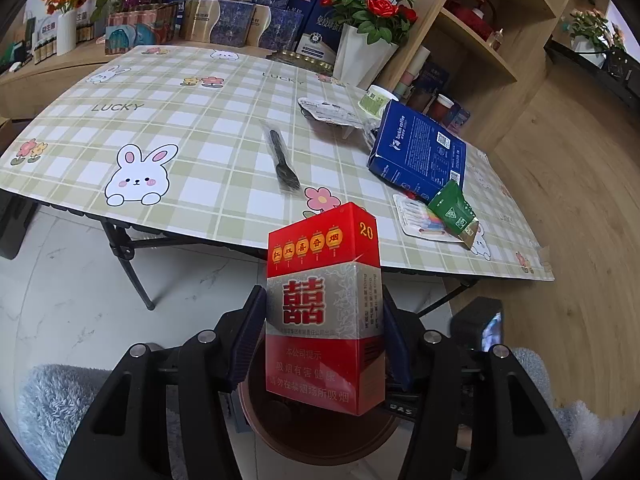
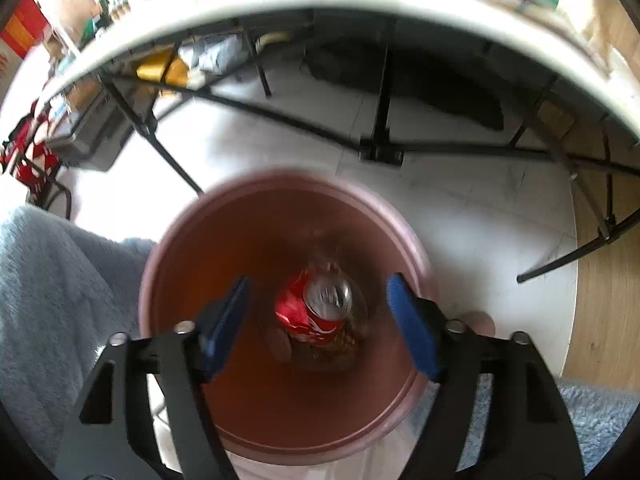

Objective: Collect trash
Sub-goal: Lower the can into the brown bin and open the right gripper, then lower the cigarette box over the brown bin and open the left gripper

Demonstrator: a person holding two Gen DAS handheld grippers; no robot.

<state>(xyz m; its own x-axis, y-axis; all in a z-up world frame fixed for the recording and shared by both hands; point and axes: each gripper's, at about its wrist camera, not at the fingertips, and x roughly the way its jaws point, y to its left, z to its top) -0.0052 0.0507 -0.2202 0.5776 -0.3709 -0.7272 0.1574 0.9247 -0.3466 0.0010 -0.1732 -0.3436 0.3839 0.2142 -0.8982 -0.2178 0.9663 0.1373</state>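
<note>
Left gripper (image 1: 324,344): pads clamped on the two narrow sides of a red and silver cigarette pack (image 1: 323,312), held upright with its lower end over the mouth of the brown bin (image 1: 304,446), a carry posture that looks meant for a drop. Right gripper (image 2: 318,320): jaws spread wide with nothing between them, pointing steeply down into the same bin (image 2: 280,436); a crushed red can (image 2: 316,310) lies at the bottom, blurred, directly under the gap, so it reads as just let go. Bin: stands on the pale floor at the near edge of the table (image 1: 80,128), low enough for trash to be dropped in from above, beside a grey fleece-covered knee (image 2: 52,288). Table, farther out: checked cloth with rabbit prints; a black plastic fork (image 1: 284,160) in its wrapper near the middle; to the right, a blue box (image 1: 420,152) lying tilted, a green packet (image 1: 454,210) at its near corner, a paper cup (image 1: 376,98) and a flat white wrapper (image 1: 328,112) beyond. These pieces appear uncollected. Far edge: white vase of red flowers (image 1: 368,0) and stacked display boxes, probably decoration, not trash.
</note>
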